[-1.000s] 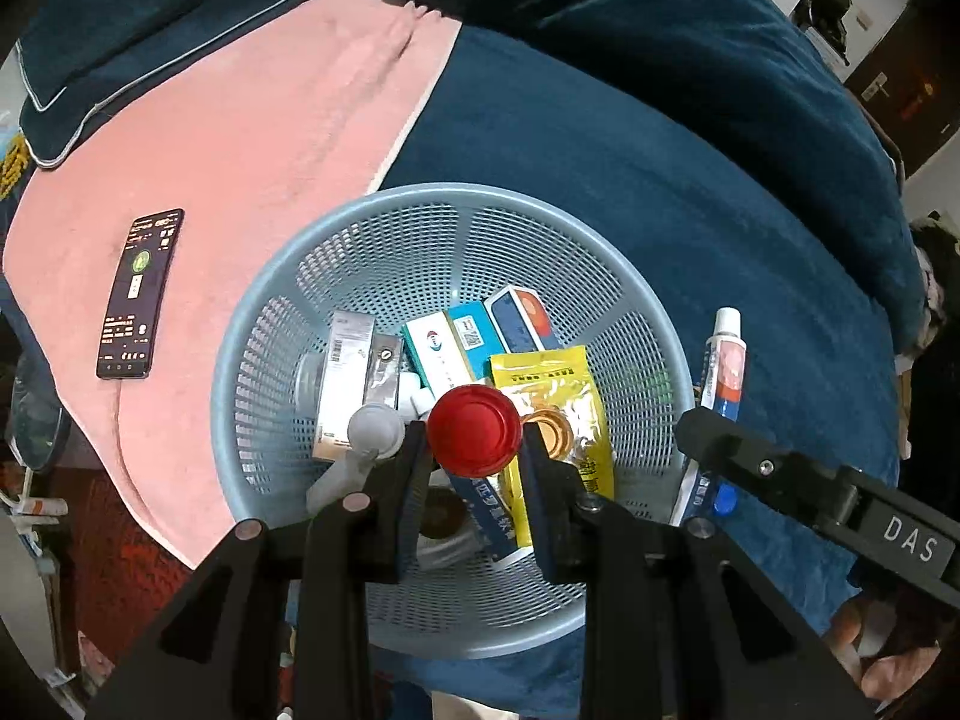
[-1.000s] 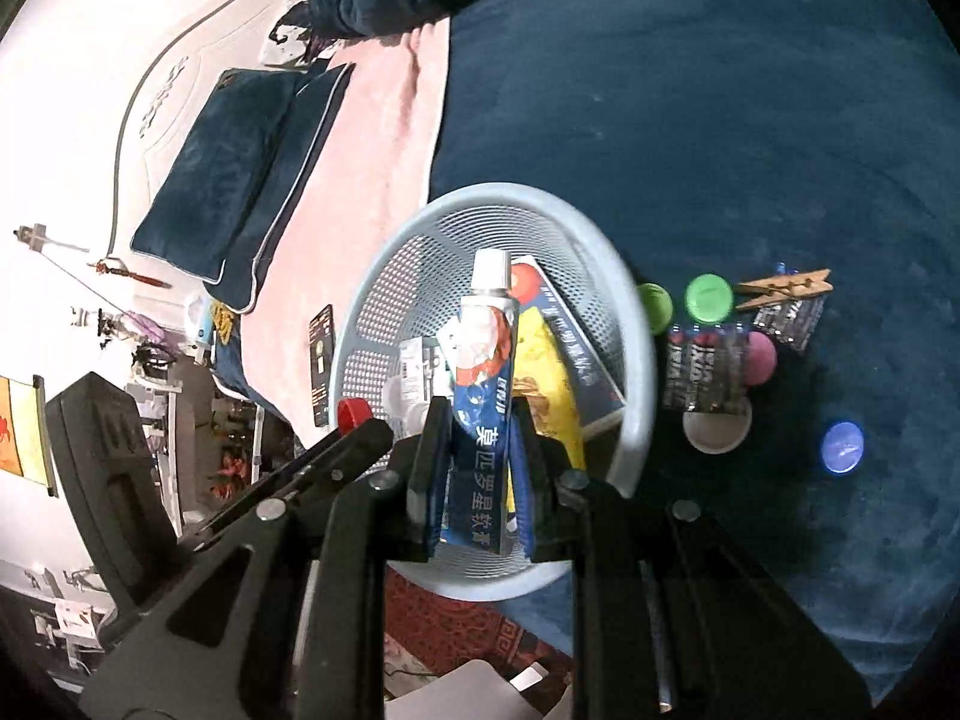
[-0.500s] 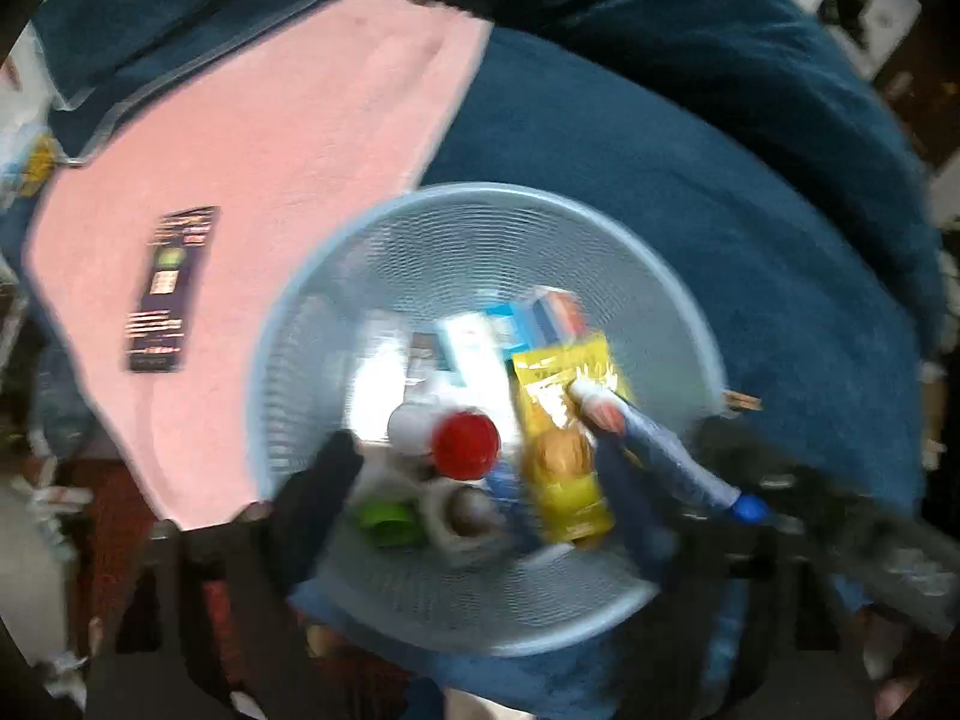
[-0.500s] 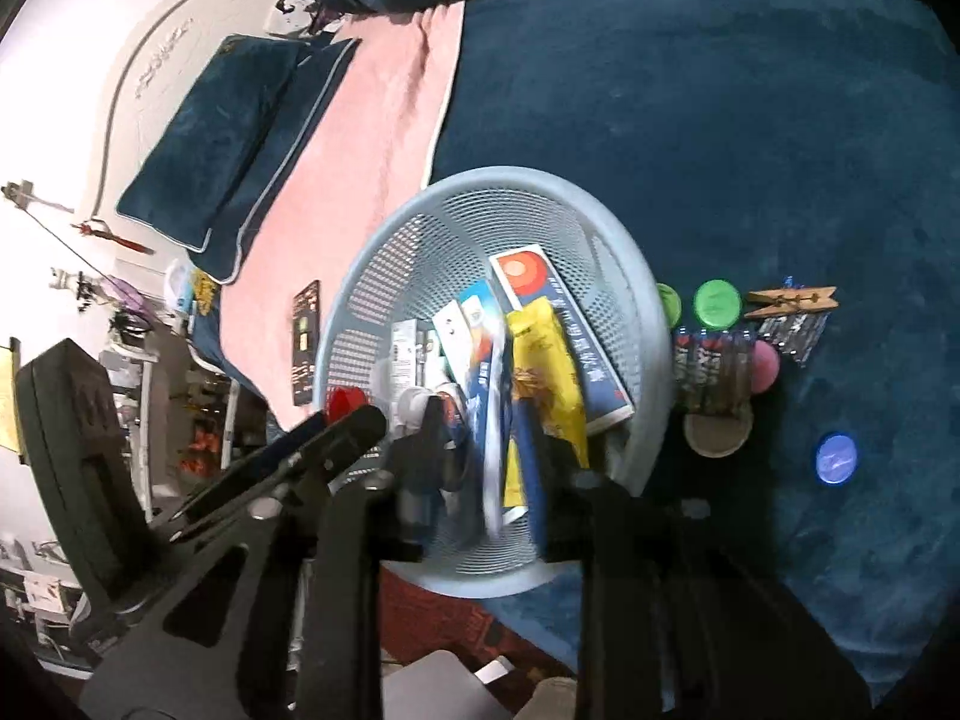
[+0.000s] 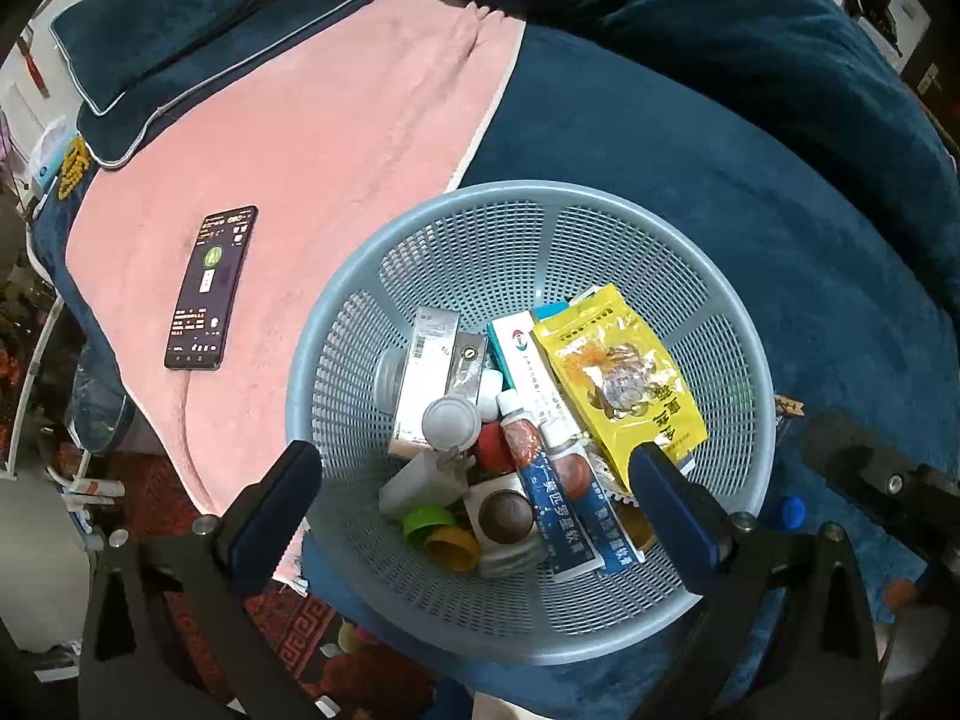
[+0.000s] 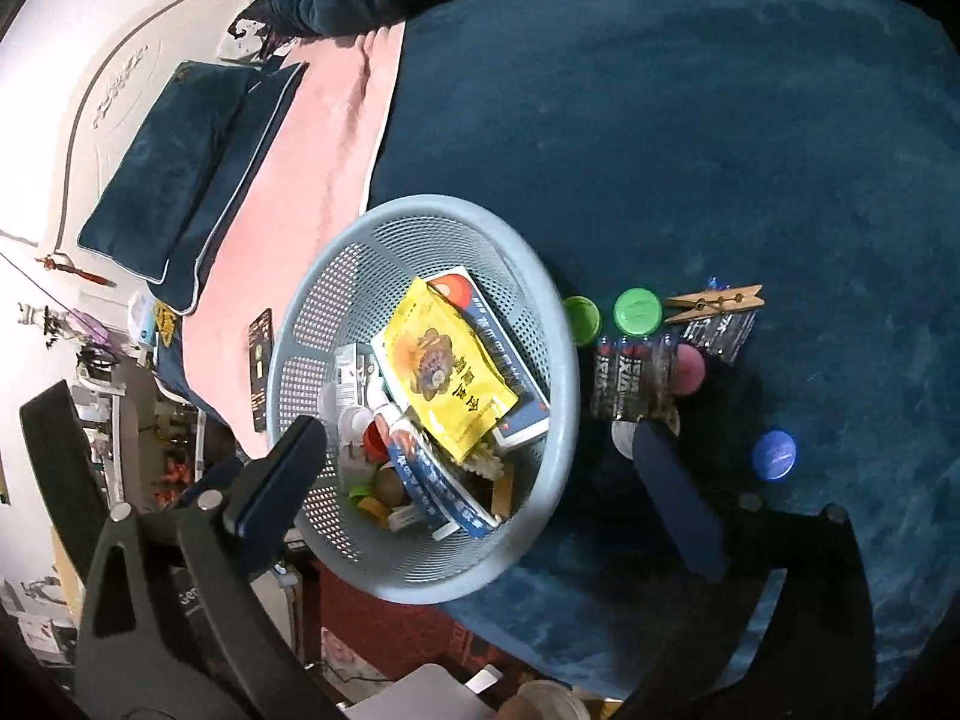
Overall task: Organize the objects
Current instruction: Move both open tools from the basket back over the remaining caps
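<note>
Both claws hang over a pale blue mesh basket (image 5: 600, 204) that sits on a dark blue plush blanket (image 5: 690, 138) spread across a bed. The left claw (image 5: 480, 474) is spread wide, its two fingers apart over the near side of the basket and holding nothing. The right claw (image 6: 480, 450) is likewise spread wide and empty, one finger over the basket's near left rim and the other over the blanket just to the basket's right.

Inside the basket lie a yellow foil pouch (image 5: 624, 378), a white and teal medicine box (image 5: 528, 372) partly under it, a silver-grey carton (image 5: 423, 378), two blue and white ointment tubes (image 5: 564, 504) side by side, a red cap (image 5: 493, 449), a white bottle (image 5: 420, 483) on its side, a green cap (image 5: 427, 521) and a yellow cap (image 5: 453, 547).

On the blanket to the right of the basket, in the right wrist view, rest two green caps (image 6: 637, 311), a wooden clothespin (image 6: 714, 302), a pack of batteries (image 6: 630, 377), a pink cap (image 6: 690, 369) and a blue cap (image 6: 774, 455), all close together.

A smartphone (image 5: 211, 288) lies with its screen lit on a pink towel (image 5: 312, 138) to the left of the basket, well apart from it.
</note>
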